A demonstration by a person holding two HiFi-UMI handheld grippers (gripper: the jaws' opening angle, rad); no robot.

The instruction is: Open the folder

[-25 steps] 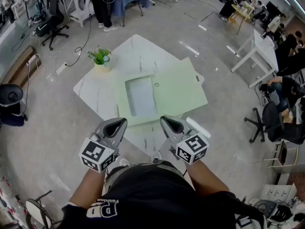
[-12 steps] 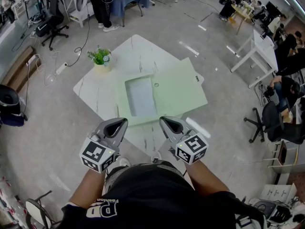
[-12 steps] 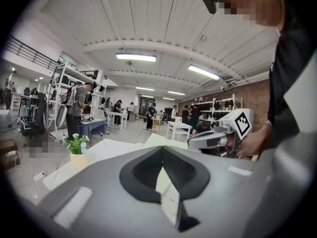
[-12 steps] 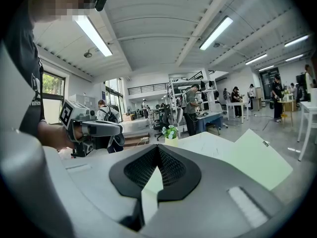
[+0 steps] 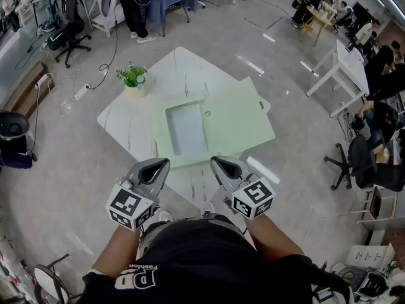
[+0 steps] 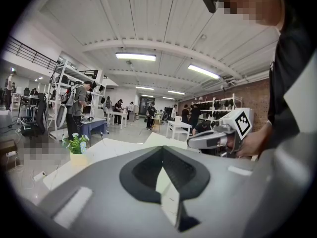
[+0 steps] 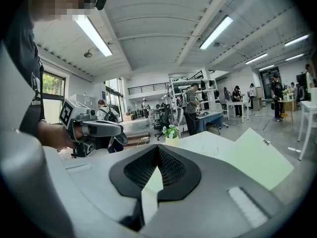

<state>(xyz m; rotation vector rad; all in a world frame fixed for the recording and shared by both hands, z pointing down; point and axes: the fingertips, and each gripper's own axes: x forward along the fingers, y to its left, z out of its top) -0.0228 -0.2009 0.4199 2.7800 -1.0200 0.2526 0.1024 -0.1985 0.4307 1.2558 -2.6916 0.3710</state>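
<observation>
Other things: potted plant point(image 5: 134, 76) on far-left corner of white table point(image 5: 180, 68), well apart from folder. Nothing between grippers and folder.

Light green folder point(image 5: 237, 122) lies flat, table middle to right. Pale grey-blue panel point(image 5: 186, 128) on its left part. Right corner overhangs table edge.

Open floor all round table. Office chair point(image 5: 69, 27) far left, white desks point(image 5: 342, 65) right, standing person point(image 5: 134, 5) beyond.

Left gripper point(image 5: 163, 163) and right gripper point(image 5: 216, 162) side by side near folder's near edge. Both jaw pairs together, empty.

Black shirt point(image 5: 190, 258) reads "Fashion".

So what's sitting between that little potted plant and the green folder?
Nothing: only bare white tabletop. In the head view, the potted plant stands apart from the green folder.
</observation>
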